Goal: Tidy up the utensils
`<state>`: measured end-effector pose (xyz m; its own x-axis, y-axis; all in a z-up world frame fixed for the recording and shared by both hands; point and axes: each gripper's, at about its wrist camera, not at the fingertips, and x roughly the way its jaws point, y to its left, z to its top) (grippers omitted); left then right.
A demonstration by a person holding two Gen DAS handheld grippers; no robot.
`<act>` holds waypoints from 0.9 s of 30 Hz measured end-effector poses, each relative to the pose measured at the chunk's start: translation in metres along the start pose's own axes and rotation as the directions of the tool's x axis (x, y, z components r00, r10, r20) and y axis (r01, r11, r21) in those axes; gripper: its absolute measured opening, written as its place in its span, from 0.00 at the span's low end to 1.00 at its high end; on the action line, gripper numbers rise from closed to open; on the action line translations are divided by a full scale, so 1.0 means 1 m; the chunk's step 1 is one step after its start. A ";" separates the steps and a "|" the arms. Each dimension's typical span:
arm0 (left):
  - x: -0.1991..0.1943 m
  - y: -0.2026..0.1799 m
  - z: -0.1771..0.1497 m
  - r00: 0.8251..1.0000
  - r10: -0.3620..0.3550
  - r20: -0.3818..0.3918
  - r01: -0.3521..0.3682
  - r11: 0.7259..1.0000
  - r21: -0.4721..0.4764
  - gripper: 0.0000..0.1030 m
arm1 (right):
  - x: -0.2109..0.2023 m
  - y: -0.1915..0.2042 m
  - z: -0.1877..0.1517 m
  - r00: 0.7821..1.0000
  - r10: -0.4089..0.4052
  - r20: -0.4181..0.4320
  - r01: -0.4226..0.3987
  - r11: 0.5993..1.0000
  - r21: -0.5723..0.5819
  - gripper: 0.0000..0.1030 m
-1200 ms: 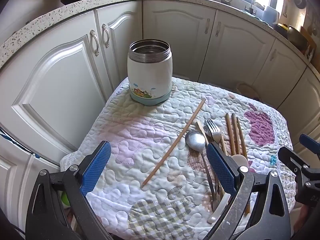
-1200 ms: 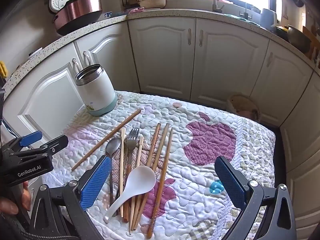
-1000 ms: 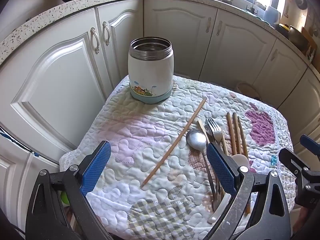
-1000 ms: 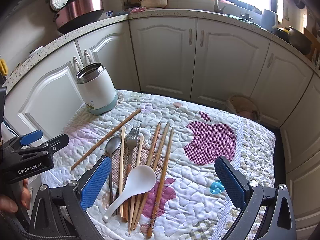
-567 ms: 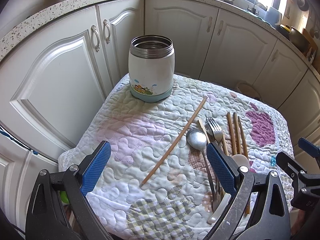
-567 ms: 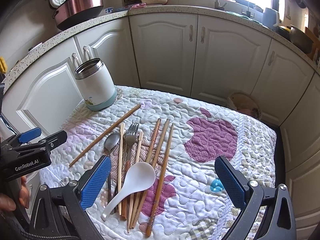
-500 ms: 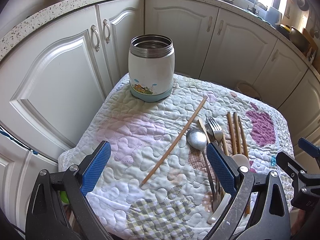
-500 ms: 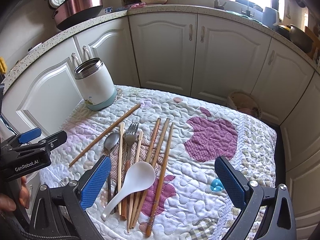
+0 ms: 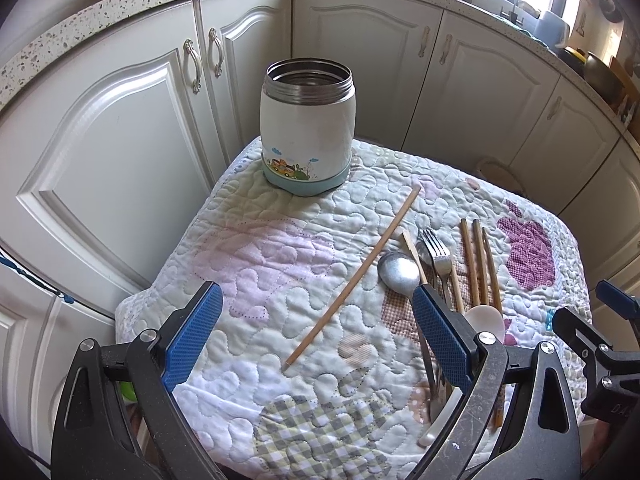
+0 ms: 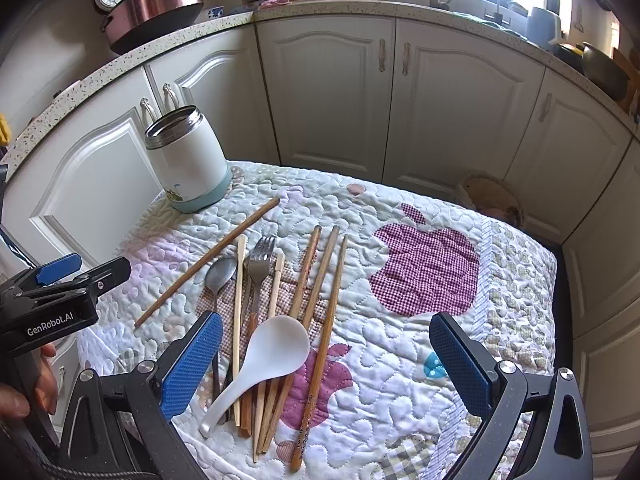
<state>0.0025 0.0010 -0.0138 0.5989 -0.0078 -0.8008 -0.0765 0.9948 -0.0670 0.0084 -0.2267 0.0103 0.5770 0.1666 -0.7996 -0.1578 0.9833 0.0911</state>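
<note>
A white steel-rimmed jar (image 9: pixel 308 128) stands open and upright at the far left of the quilt (image 9: pixel 256 264); it also shows in the right wrist view (image 10: pixel 187 160). One long chopstick (image 9: pixel 354 276) lies alone, diagonal. To its right lie a metal spoon (image 10: pixel 219 276), a fork (image 10: pixel 259 264), a white plastic spoon (image 10: pixel 264 356) and several chopsticks (image 10: pixel 324 280). My left gripper (image 9: pixel 316 336) is open and empty above the quilt's near edge, by the lone chopstick's near end. My right gripper (image 10: pixel 326 360) is open and empty above the utensil pile.
White cabinet doors (image 10: pixel 332 92) curve around the quilt-covered surface. A countertop (image 10: pixel 72 84) above holds a rice cooker (image 10: pixel 156 4). A woven basket (image 10: pixel 492 196) sits on the floor behind the quilt. The left gripper's body (image 10: pixel 52 304) is at the right view's left edge.
Both grippers drifted slightly, so the jar sits a little higher in the left view and the scene shifts a little in the right view. No utensil has moved. Both grippers stay open.
</note>
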 end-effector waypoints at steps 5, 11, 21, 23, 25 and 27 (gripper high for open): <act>0.001 0.001 0.001 1.000 -0.017 0.023 0.017 1.000 -0.009 0.84 | -0.001 0.000 -0.001 0.999 -0.041 0.019 0.042 0.999 -0.035 1.00; -0.004 0.000 0.002 1.000 -0.015 0.023 0.015 1.000 -0.004 0.84 | -0.005 0.000 0.002 0.999 -0.005 -0.035 0.005 1.000 0.002 1.00; -0.015 -0.007 0.004 0.998 -0.048 0.047 0.048 0.999 0.008 0.84 | -0.008 -0.002 0.004 1.000 -0.010 -0.017 0.010 1.000 0.008 1.00; -0.017 -0.009 0.004 0.998 -0.055 0.044 0.055 0.998 0.011 0.84 | -0.008 -0.002 0.003 1.000 -0.014 -0.024 0.014 1.000 0.006 1.00; -0.017 -0.010 0.004 0.998 -0.060 0.029 0.060 0.998 0.012 0.84 | -0.008 -0.002 0.003 1.000 -0.015 -0.021 0.015 1.000 0.004 1.00; -0.017 -0.011 0.004 0.998 -0.065 0.027 0.064 0.998 0.013 0.84 | -0.008 -0.002 0.002 1.000 -0.018 -0.018 0.018 1.000 0.002 1.00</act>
<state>-0.0038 -0.0093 0.0034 0.6241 -0.0694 -0.7783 -0.0271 0.9935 -0.1103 0.0058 -0.2298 0.0179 0.5648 0.1475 -0.8119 -0.1459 0.9862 0.0777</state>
